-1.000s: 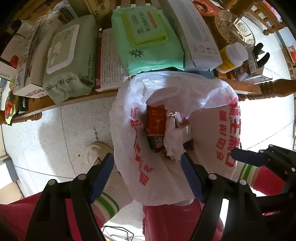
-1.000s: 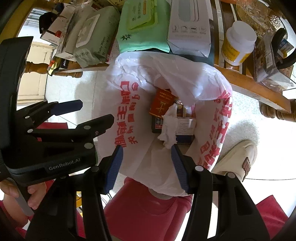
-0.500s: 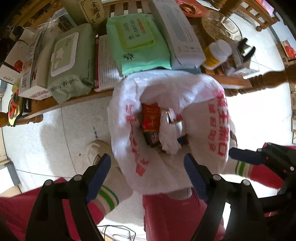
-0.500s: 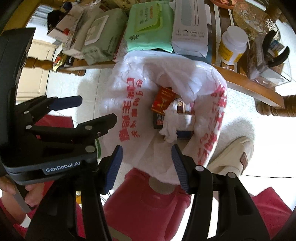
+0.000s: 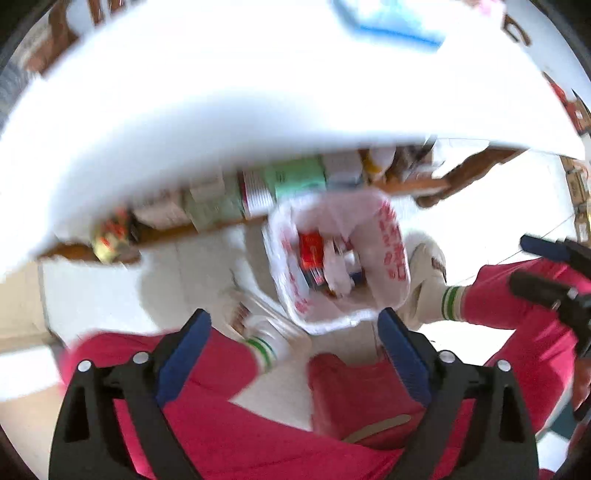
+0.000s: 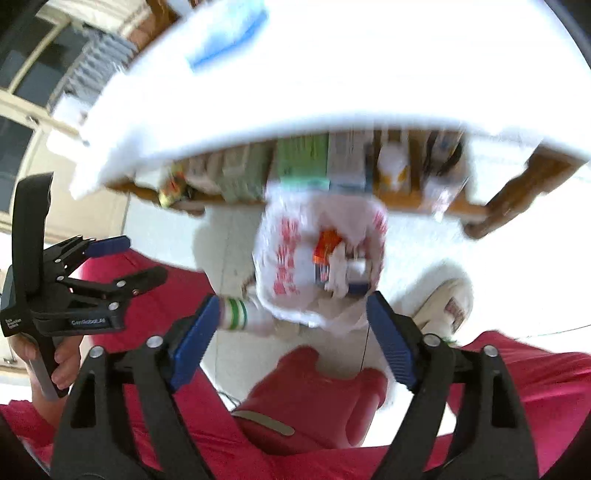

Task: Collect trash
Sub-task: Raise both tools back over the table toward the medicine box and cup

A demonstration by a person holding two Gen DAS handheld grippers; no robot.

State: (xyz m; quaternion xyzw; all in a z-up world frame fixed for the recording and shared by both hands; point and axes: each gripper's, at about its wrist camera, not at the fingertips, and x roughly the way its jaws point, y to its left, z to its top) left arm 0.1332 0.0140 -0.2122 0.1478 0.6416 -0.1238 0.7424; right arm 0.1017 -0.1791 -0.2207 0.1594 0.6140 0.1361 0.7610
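Note:
A white plastic bag [image 5: 388, 266] [image 6: 284, 258] with red print stands open on the floor between a person's feet. In it lie a red box [image 5: 311, 251] [image 6: 325, 247] and a crumpled white tissue [image 5: 334, 269] [image 6: 338, 273]. My left gripper [image 5: 293, 325] [image 6: 144, 258] hangs well above the bag, jaws opening, nothing between them. My right gripper [image 6: 291, 306] [image 5: 521, 260] is beside it at like height, jaws also opening and empty. Both views are blurred.
A white table top [image 5: 258, 92] [image 6: 332, 74] fills the upper view, with a blue-and-white item [image 5: 388, 22] [image 6: 229, 44] on it. Below it a wooden shelf holds wipes packs [image 5: 295, 177] [image 6: 303, 151]. A red stool [image 5: 362, 391] [image 6: 314, 387] and shoes [image 5: 428, 266] [image 6: 447, 299] flank the bag.
Both grippers have risen away from the bag, which now looks small and far below. Their jaws have spread wider. The white table top has come into view.

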